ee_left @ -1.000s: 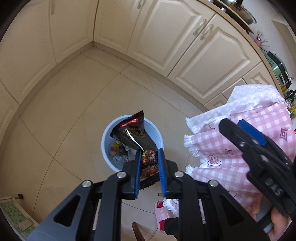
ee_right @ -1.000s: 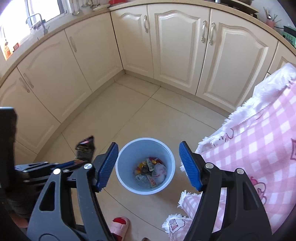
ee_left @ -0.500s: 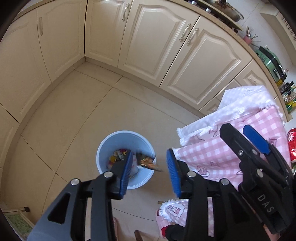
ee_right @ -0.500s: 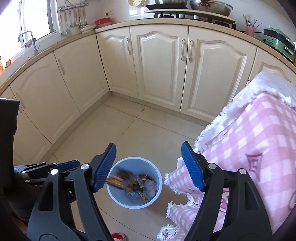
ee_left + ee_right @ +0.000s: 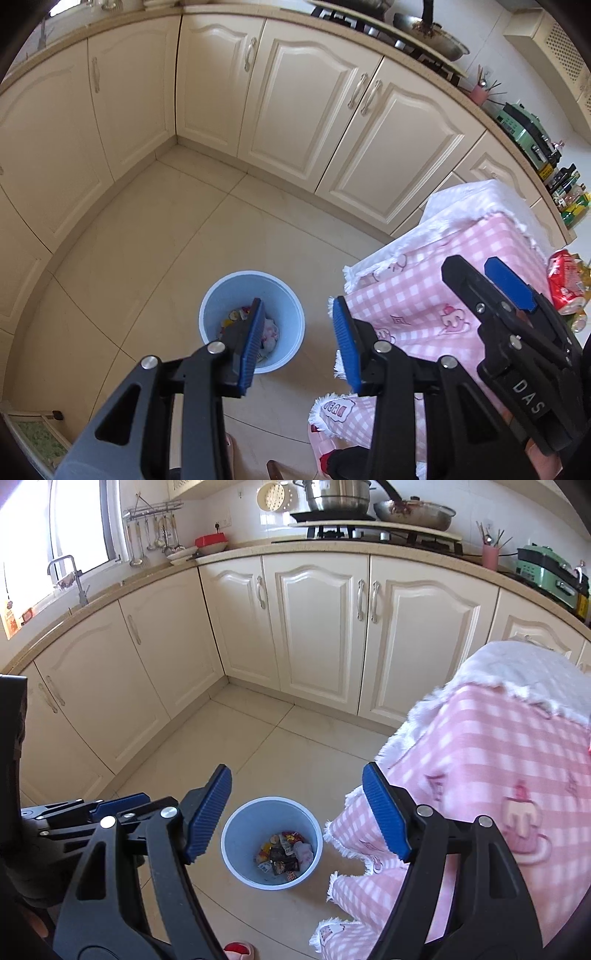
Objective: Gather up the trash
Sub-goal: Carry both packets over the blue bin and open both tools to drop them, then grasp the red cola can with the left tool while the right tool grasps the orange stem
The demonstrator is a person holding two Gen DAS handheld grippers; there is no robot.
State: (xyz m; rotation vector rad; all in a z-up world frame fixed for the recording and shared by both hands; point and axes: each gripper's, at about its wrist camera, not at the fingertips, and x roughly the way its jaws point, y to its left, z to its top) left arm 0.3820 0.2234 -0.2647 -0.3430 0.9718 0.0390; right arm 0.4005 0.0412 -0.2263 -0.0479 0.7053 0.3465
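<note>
pale blue plastic bin (image 5: 252, 320) stands on the tiled floor (image 5: 155, 236), left of centre in the left wrist view, with mixed wrappers (image 5: 284, 854) lying at its bottom; collected trash is inside it, none seen on the floor around it.

left hand-held gripper (image 5: 295, 341): jaws apart, nothing between them, hanging above the bin's right rim. no item carried.

right hand-held gripper (image 5: 297, 814): jaws wide apart, nothing between them, also above the bin. its black frame shows at the right of the left wrist view, close beside the left unit.

pink checked cloth (image 5: 436, 291) covers the bench right of the bin, its white fringe hanging near the bin. a red can (image 5: 563, 282) rests on the bench at the far right edge, with other items beside it too cut off to identify.

assessment: one deposit appears complete; the can is judged the likely next piece.

risks noted:
- both units sit close together; turning toward the bench could knock one against the other.
- a jaw may snag the fringe and drag the cloth, tipping the can.
- the can is smooth and round; an off-centre clamp could let it slip.
</note>
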